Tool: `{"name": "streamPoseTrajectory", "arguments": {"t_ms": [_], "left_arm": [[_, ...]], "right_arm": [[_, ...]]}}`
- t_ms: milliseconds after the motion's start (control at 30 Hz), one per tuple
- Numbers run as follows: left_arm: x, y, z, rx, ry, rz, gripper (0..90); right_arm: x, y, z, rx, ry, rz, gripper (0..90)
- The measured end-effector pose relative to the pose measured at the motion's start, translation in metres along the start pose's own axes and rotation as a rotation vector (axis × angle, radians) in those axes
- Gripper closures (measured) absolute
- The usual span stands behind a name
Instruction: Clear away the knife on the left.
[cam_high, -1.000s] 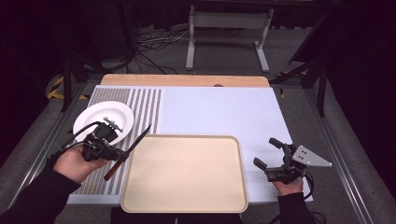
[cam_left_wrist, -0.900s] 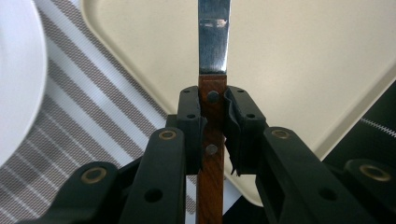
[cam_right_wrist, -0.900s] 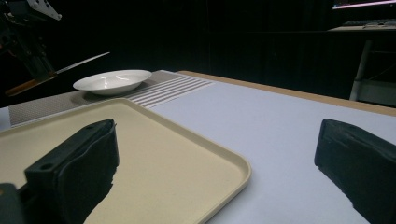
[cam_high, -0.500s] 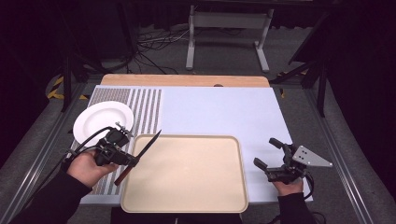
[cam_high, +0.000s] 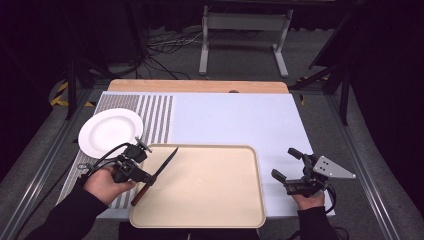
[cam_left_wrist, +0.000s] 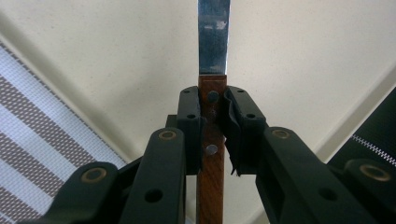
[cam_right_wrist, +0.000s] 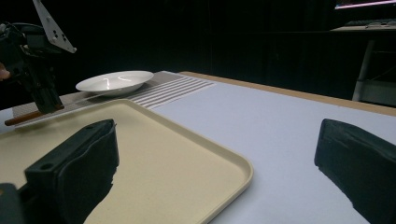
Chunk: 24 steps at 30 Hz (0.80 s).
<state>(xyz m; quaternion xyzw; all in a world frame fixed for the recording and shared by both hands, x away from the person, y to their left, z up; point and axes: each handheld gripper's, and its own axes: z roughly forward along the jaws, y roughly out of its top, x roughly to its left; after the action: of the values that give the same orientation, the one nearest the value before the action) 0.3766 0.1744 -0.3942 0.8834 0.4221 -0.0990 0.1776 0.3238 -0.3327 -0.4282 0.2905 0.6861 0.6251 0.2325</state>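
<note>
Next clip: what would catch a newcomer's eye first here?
The knife: the left gripper is clamped on its wooden handle, blade slanting over the left edge of the big beige tray at the table's near side. Next, the white plate on the striped mat beyond it, and the right gripper held open right of the tray.

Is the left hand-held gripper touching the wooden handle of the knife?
Touching. In the left gripper view, the left hand-held gripper has both black jaws pressed against the sides of the wooden-handled steel knife, with no gap.
</note>
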Motion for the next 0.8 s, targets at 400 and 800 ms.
{"name": "streamPoseTrajectory", "arguments": {"t_ms": [400, 800], "left_arm": [[0.000, 0.006, 0.018, 0.068, -0.057, -0.019, 77.6], [0.009, 0.002, 0.025, 0.108, -0.094, -0.061, 77.5]], "right_arm": [[-0.001, 0.000, 0.000, 0.008, 0.002, 0.005, 0.5], [-0.002, -0.001, 0.001, 0.008, 0.004, 0.005, 0.5]]}}
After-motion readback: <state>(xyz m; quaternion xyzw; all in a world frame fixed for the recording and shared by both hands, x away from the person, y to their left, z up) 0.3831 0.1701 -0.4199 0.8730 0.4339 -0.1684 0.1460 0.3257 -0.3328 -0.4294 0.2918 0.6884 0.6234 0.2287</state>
